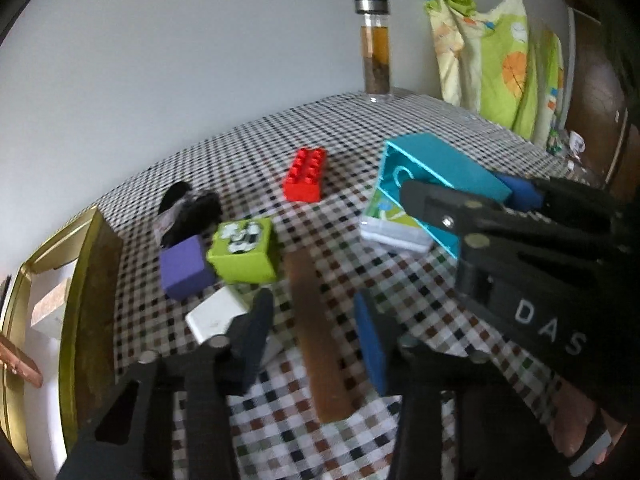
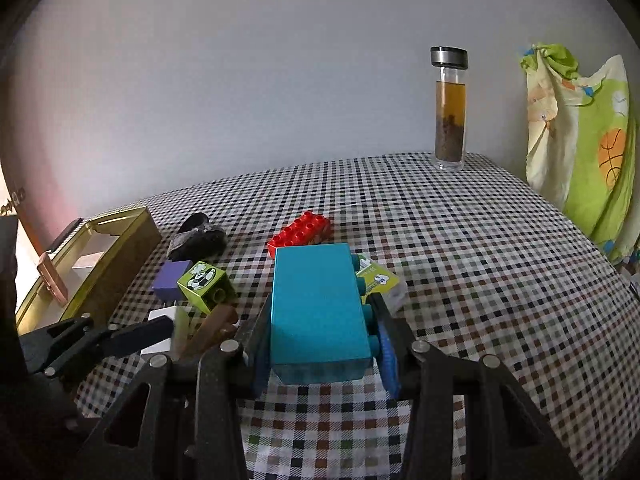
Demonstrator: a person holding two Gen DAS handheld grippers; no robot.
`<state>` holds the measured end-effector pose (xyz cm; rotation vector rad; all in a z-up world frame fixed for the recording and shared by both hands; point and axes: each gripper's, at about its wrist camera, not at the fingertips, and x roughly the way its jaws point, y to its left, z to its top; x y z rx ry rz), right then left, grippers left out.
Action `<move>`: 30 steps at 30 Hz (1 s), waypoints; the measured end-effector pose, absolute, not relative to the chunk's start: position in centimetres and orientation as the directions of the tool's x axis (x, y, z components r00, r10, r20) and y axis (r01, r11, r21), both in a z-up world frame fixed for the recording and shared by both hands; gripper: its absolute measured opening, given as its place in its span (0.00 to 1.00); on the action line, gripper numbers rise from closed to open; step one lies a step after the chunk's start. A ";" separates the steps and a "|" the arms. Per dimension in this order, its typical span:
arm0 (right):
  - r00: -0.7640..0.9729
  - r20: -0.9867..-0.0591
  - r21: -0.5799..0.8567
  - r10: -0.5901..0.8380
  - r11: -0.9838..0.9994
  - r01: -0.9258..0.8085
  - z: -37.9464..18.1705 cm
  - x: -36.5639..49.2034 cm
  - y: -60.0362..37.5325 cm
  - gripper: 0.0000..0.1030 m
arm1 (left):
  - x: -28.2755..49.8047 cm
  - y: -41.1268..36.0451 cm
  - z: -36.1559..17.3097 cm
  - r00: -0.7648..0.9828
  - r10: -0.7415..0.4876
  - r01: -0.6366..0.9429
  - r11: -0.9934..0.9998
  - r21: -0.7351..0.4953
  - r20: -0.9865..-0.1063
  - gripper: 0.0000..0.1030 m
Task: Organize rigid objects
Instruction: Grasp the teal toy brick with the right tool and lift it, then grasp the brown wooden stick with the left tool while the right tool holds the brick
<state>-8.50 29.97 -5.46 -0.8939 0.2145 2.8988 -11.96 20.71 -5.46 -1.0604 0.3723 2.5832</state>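
At far left the open gold metal tin (image 2: pixel 120 240) waits as destination. My left gripper (image 1: pixel 316 336), jaws released, straddles the brown wooden stick (image 1: pixel 316 336); my right gripper (image 2: pixel 320 344) grasps the big turquoise plastic brick (image 2: pixel 316 308), lifted above the checkered desk (image 2: pixel 460 260).

A home, most likely a bedroom or living room. The work surface wears a checked tablecloth (image 2: pixel 460 248) pushed against a plain pale wall (image 2: pixel 240 80). At upper right of both views stands a glass tea flask (image 2: pixel 450 112) with a metal cap, leaves settled at its bottom, and beside it a green child's-print pillow (image 2: pixel 580 140) leaning upright. Toy bricks (image 2: pixel 302 232) lie scattered mid-frame, with a gold tin (image 2: pixel 120 248) at the left edge. In the left wrist view a dark wooden door (image 1: pixel 592 92) shows at far right.
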 end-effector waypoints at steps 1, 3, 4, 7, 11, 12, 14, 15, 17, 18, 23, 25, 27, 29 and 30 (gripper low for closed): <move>-0.825 -0.563 0.115 0.053 -0.983 -0.141 -5.4 -8.4 30.2 0.45 | -11.9 21.0 -5.5 -0.672 0.194 -0.397 -0.909 0.126 -0.715 0.33; -0.824 -0.564 0.134 0.044 -0.980 -0.144 -5.5 -8.4 30.5 0.45 | -11.8 21.5 -5.6 -0.667 0.191 -0.410 -0.901 0.140 -0.720 0.33; -0.823 -0.566 0.139 0.043 -0.979 -0.146 -5.6 -8.5 30.6 0.45 | -12.0 21.4 -5.6 -0.658 0.191 -0.410 -0.902 0.134 -0.728 0.33; -0.822 -0.567 0.136 0.043 -0.980 -0.145 -5.6 -8.5 30.5 0.45 | -13.2 20.7 -6.2 -0.591 0.229 -0.416 -0.908 0.050 -0.773 0.34; -0.818 -0.572 0.120 0.049 -0.982 -0.143 -5.6 -8.7 30.3 0.45 | -13.8 19.6 -6.1 -0.576 0.257 -0.386 -0.922 -0.019 -0.776 0.21; -0.820 -0.571 0.121 0.048 -0.982 -0.142 -5.6 -8.6 30.3 0.45 | -13.8 19.5 -6.0 -0.578 0.257 -0.381 -0.924 -0.023 -0.775 0.14; -0.823 -0.567 0.120 0.048 -0.983 -0.140 -5.5 -8.6 30.3 0.45 | -13.5 19.4 -5.9 -0.583 0.259 -0.373 -0.927 -0.030 -0.770 0.13; -0.825 -0.563 0.121 0.046 -0.983 -0.137 -5.5 -8.5 30.3 0.45 | -13.4 19.2 -5.8 -0.592 0.259 -0.365 -0.931 -0.033 -0.763 0.13; -0.837 -0.546 0.125 0.033 -0.985 -0.121 -5.3 -8.3 30.0 0.45 | -12.7 18.6 -5.3 -0.617 0.267 -0.354 -0.934 -0.042 -0.740 0.13; -0.842 -0.538 0.124 0.030 -0.986 -0.114 -5.2 -8.2 29.9 0.45 | -12.4 18.4 -5.0 -0.632 0.263 -0.343 -0.938 -0.041 -0.729 0.13; -0.860 -0.510 0.111 0.031 -0.989 -0.101 -5.0 -8.0 29.2 0.45 | -11.7 17.1 -4.0 -0.716 0.245 -0.298 -0.954 -0.031 -0.654 0.13; -0.872 -0.488 0.108 0.032 -0.989 -0.096 -4.8 -7.9 28.8 0.45 | -11.3 16.8 -3.6 -0.745 0.234 -0.282 -0.959 -0.023 -0.625 0.13; -0.873 -0.487 0.092 0.040 -0.991 -0.096 -4.8 -7.9 28.5 0.45 | -10.8 16.5 -3.3 -0.776 0.219 -0.266 -0.964 -0.008 -0.591 0.13; -0.876 -0.480 0.095 0.043 -0.990 -0.100 -4.7 -7.7 28.6 0.45 | -10.6 16.3 -3.1 -0.797 0.209 -0.255 -0.967 0.002 -0.567 0.13; -0.876 -0.480 0.098 0.043 -0.990 -0.103 -4.7 -7.7 28.6 0.45 | -10.4 16.3 -3.0 -0.807 0.203 -0.250 -0.968 0.008 -0.554 0.13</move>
